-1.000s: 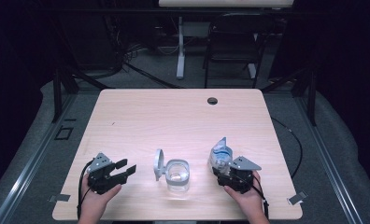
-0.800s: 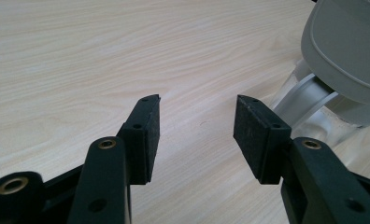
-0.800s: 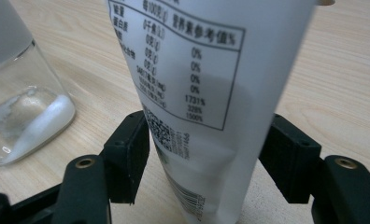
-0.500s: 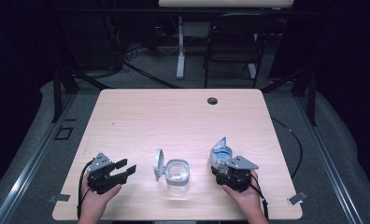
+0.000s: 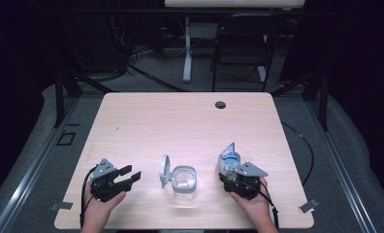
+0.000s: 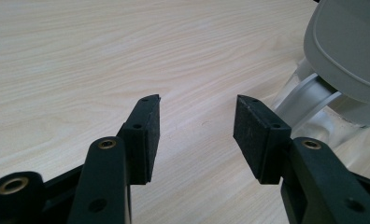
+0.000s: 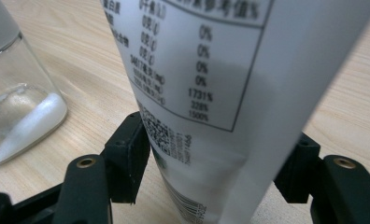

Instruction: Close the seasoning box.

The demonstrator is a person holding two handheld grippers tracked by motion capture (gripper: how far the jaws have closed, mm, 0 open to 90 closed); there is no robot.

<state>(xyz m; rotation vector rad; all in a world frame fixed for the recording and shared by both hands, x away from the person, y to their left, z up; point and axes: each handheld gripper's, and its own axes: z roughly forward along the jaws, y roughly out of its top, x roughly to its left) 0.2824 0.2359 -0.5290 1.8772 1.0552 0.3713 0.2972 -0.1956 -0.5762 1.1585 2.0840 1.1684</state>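
Gripping a pouch (image 7: 206,93) upright, our right gripper (image 5: 236,178) sits just right of the open jar (image 5: 184,182) at the table's (image 5: 180,121) near edge; our left gripper (image 5: 120,178), jaws wide and empty, flanks it.

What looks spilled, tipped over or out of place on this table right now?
Nothing stands out. The clear jar stands upright with its lid flipped open, white powder inside and none on the table. The right gripper holds the white pouch; the left gripper is open.
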